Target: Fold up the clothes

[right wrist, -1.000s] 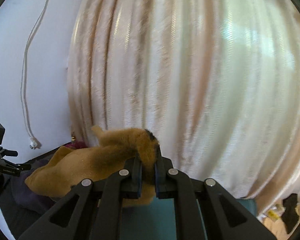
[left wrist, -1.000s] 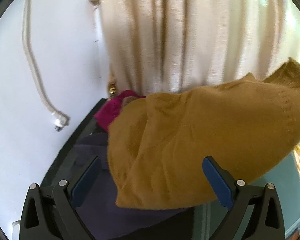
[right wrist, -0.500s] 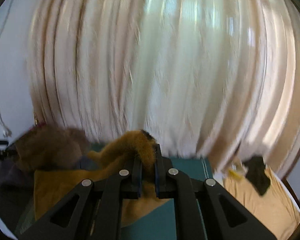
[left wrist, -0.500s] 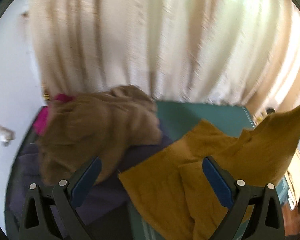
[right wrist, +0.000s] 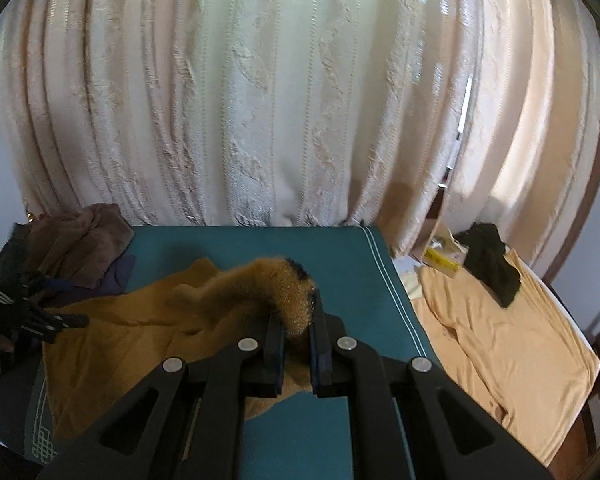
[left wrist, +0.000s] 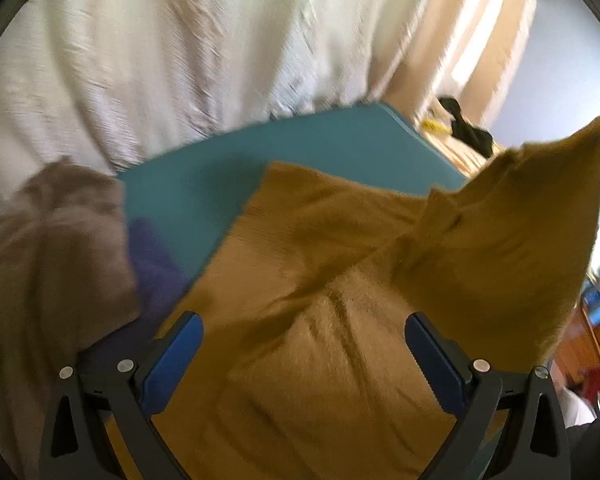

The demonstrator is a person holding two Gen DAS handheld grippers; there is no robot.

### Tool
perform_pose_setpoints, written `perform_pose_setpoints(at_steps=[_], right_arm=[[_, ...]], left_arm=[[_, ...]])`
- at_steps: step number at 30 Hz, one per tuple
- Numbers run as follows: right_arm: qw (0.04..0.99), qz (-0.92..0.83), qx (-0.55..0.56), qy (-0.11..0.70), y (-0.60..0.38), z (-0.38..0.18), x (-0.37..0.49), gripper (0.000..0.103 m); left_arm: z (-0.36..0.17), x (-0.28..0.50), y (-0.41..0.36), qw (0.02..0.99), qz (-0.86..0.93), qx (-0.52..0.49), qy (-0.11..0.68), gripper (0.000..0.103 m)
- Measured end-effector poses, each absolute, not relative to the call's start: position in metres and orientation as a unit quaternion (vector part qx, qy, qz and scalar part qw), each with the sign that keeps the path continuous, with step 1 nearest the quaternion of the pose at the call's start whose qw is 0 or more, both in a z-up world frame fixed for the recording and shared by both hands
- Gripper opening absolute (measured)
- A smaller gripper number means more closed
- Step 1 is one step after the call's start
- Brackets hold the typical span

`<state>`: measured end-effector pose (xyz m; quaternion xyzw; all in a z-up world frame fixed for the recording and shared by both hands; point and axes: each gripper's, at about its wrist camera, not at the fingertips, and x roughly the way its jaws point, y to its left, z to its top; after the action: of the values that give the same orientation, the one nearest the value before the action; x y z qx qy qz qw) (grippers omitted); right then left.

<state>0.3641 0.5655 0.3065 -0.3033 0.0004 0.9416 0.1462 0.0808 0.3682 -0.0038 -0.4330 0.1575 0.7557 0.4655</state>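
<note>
Fingers of right gripper [right wrist: 296, 324] clamp mustard sweater [right wrist: 140, 320]; left gripper [left wrist: 302, 354] fingers spread wide, empty.

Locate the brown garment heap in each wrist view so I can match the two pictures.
Left wrist view: the brown garment heap fills the left edge, blurred, beside the mustard sweater and the open left tongs.
Right wrist view: it sits far left at the table's back corner, under the curtain.
Shared landmark: the teal table cover, with the mustard sweater spread on it.
</note>
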Motion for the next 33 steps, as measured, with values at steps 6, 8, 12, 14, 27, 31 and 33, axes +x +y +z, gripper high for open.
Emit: perform_pose_setpoints(at_steps=[6,8,12,14,27,31,33], right_arm=[[0.177,0.932,-0.315,0.022,0.573,0.299,0.367,0.010],[0.182,0.930,-0.319,0.028,0.577,0.297,0.366,0.010],[0.188,0.926,-0.326,0.034,0.582,0.294,0.362,0.010],[0.188,0.924,-0.331,0.033,0.581,0.293,0.359,0.010],[0.162,0.921,-0.352,0.042,0.589,0.276,0.350,0.010],[0.153,0.920,-0.359,0.045,0.592,0.271,0.350,0.010],[0.149,0.919,-0.363,0.045,0.593,0.270,0.351,0.010]], left_arm=[[-0.049,0.062,0.396,0.500,0.700,-0.478,0.179,0.102],[-0.059,0.062,0.400,0.511,0.679,-0.497,0.176,0.102],[-0.077,0.063,0.406,0.510,0.654,-0.533,0.169,0.102],[-0.084,0.066,0.406,0.509,0.647,-0.543,0.165,0.098],[-0.044,0.114,0.394,0.578,0.608,-0.520,0.162,0.074],[-0.049,0.113,0.401,0.553,0.626,-0.521,0.176,0.074],[-0.053,0.105,0.405,0.541,0.630,-0.533,0.163,0.074]])
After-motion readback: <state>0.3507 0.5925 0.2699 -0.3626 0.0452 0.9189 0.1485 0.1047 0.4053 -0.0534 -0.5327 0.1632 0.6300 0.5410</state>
